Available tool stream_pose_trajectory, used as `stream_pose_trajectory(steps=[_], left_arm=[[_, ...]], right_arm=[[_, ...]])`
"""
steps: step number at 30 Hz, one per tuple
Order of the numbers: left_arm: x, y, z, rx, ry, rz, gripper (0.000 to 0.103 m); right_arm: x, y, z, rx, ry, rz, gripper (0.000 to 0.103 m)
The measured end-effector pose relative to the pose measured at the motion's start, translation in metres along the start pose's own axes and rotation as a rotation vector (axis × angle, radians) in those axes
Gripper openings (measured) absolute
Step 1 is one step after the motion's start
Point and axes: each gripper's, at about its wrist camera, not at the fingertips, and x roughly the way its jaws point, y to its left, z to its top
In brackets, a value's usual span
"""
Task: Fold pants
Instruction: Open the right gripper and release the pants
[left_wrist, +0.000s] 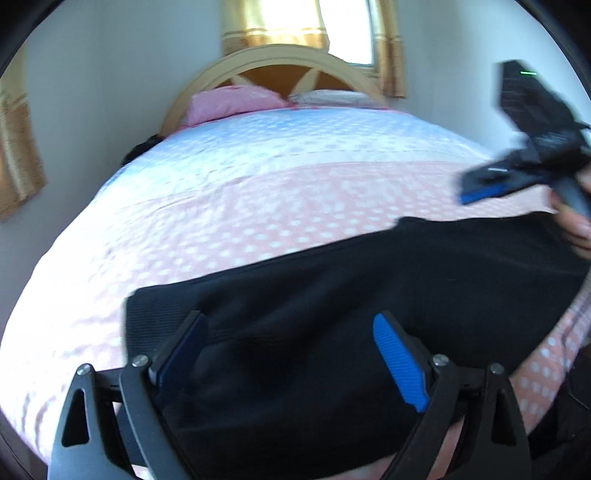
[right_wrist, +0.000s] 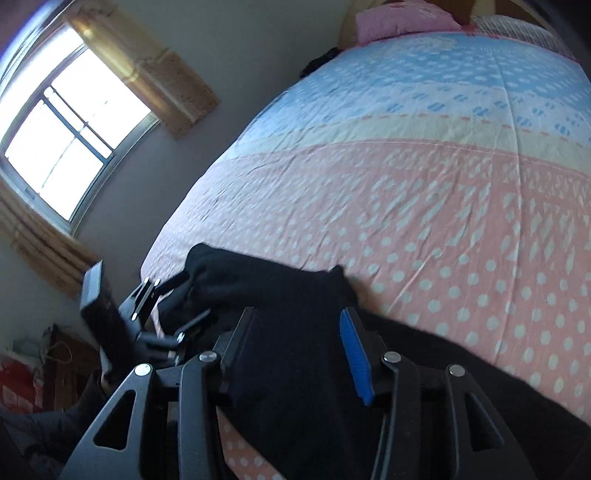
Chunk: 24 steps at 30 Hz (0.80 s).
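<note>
Black pants (left_wrist: 369, 295) lie across the near part of the bed, stretching from lower left to the right edge. My left gripper (left_wrist: 288, 317) is open wide just over their left end, with fabric below and between its blue pads (left_wrist: 399, 362), which do not press on it. In the right wrist view the left gripper (right_wrist: 181, 306) shows at the pants' (right_wrist: 288, 295) left end. My right gripper (right_wrist: 297, 314) is open above the dark cloth. From the left wrist view the right gripper (left_wrist: 480, 188) is raised above the pants' far right edge, empty, held by a hand (left_wrist: 580, 232).
The bed (left_wrist: 221, 206) has a pink and blue dotted cover, with pillows (left_wrist: 236, 101) by the arched headboard (left_wrist: 280, 59). A window with gold curtains (right_wrist: 66, 125) is on the left wall. Boxes and clutter (right_wrist: 22, 380) sit on the floor at the left.
</note>
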Motion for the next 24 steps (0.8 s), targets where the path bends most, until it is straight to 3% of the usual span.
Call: stream_pose_trajectory(steps=[4,7,10,14,16,20,24], left_arm=[[0.014,0.026,-0.002,-0.055,0.067,0.107,0.094],[0.018,0.035,-0.006,-0.087,0.088,0.085,0.101],[0.016,0.033,-0.014,-0.081,0.088,0.096,0.103],[0.014,0.041,-0.019,-0.090,0.091,0.086,0.103],[0.014,0.043,-0.019,-0.094,0.093,0.081,0.103],[0.012,0.052,-0.022,-0.117,0.100,0.063,0.103],[0.009,0.060,-0.022,-0.112,0.103,0.095,0.103]], right_arm=[[0.025,0.043,-0.034,-0.133,0.103,0.029,0.048],[0.057,0.051,-0.062,-0.146,0.204,0.019,0.048],[0.064,0.058,-0.076,-0.183,0.169,-0.024,0.049],[0.055,0.060,-0.074,-0.160,0.168,0.008,0.049],[0.056,0.058,-0.079,-0.171,0.172,-0.028,0.049],[0.060,0.048,-0.082,-0.122,0.162,0.008,0.049],[0.054,0.042,-0.087,-0.100,0.139,0.021,0.049]])
